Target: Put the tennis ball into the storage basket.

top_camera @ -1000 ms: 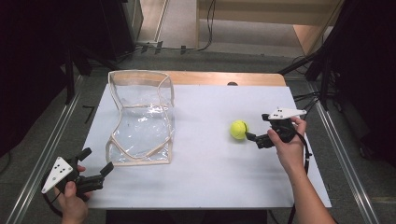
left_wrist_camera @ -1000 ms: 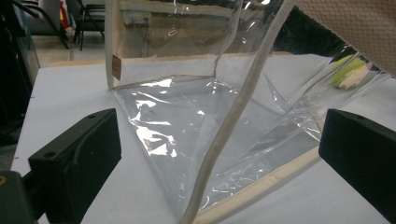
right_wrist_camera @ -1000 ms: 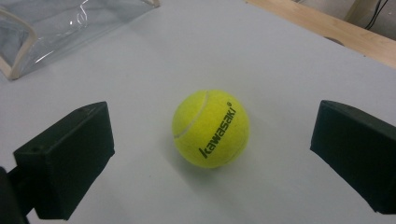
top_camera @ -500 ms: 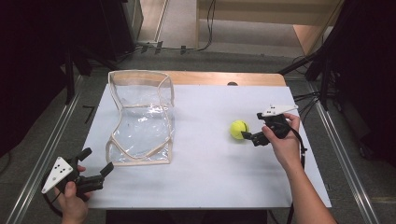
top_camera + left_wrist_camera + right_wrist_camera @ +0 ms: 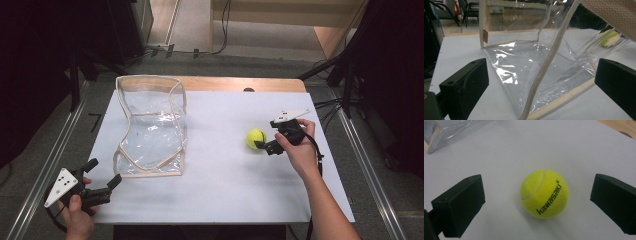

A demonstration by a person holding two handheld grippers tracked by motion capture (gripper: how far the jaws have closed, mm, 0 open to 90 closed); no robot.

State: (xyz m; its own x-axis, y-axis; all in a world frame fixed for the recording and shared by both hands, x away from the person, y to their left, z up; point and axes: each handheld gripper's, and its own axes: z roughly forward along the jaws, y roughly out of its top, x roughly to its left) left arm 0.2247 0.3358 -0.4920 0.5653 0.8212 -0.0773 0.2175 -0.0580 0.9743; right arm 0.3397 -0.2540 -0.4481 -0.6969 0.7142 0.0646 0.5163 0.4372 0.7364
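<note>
A yellow tennis ball (image 5: 256, 138) lies on the white table (image 5: 225, 195), right of centre. My right gripper (image 5: 263, 145) is just right of it and open. In the right gripper view the ball (image 5: 544, 193) sits on the table between and just beyond the two black jaws of that gripper (image 5: 539, 195), touching neither. A clear plastic bag with beige trim (image 5: 150, 127) stands open on the left half of the table. My left gripper (image 5: 104, 171) is open near the front left corner, aimed at the bag (image 5: 536, 62), with nothing in its jaws (image 5: 541, 75).
The table's front edge is close behind my left hand. A bare wooden strip (image 5: 240, 84) runs along the far edge. Dark stands and cables (image 5: 350, 70) crowd the floor at the right. Through the bag, the ball (image 5: 609, 38) shows faintly.
My right gripper has moved left and closer to the ball, so its jaws now flank it. The left gripper, bag and ball have stayed put.
</note>
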